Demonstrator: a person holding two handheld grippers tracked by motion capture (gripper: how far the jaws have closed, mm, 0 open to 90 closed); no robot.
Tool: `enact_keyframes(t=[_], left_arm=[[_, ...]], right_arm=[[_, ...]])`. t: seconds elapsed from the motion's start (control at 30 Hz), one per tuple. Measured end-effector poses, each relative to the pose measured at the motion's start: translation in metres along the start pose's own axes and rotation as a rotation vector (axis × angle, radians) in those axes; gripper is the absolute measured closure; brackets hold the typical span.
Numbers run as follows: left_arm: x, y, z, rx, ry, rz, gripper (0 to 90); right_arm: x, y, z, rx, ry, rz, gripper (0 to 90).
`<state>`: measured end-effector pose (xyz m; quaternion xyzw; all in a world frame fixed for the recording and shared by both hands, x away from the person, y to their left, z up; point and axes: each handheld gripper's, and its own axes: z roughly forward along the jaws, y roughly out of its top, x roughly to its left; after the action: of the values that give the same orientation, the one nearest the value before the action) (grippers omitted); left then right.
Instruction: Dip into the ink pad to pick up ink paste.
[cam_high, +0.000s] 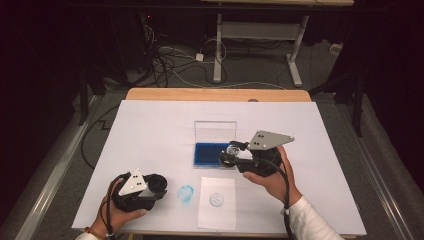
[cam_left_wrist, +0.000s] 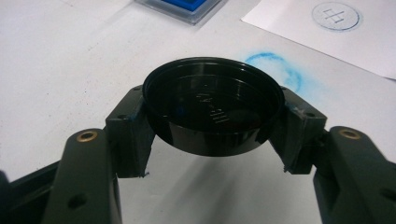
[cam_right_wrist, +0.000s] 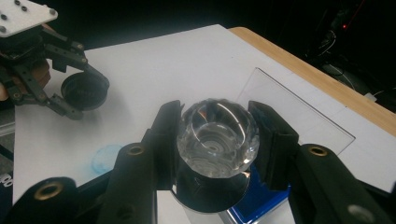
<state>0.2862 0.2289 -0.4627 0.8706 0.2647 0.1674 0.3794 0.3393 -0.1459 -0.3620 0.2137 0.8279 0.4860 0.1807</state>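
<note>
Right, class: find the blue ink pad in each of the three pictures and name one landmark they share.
High view: blue ink pad at the table's middle, just left of the right gripper.
Left gripper view: top edge, left of centre.
Right gripper view: bottom, under the clear-topped stamp, partly hidden.
Shared landmark: the blue ink smudge.

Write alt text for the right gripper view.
The right gripper clamps a clear faceted stamp above a blue ink pad with its clear lid open. Farther left on the white table, the left gripper holds a black cap near a blue smudge.
</note>
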Motion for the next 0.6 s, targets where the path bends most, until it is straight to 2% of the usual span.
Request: enact_keyframes(t=[0.6], left_arm=[[0.008, -0.001, -0.002, -0.011, 0.002, -0.021, 36.5]], right_arm=[[0.001, -0.01, -0.026, -0.007, -0.007, 0.0, 57.5]])
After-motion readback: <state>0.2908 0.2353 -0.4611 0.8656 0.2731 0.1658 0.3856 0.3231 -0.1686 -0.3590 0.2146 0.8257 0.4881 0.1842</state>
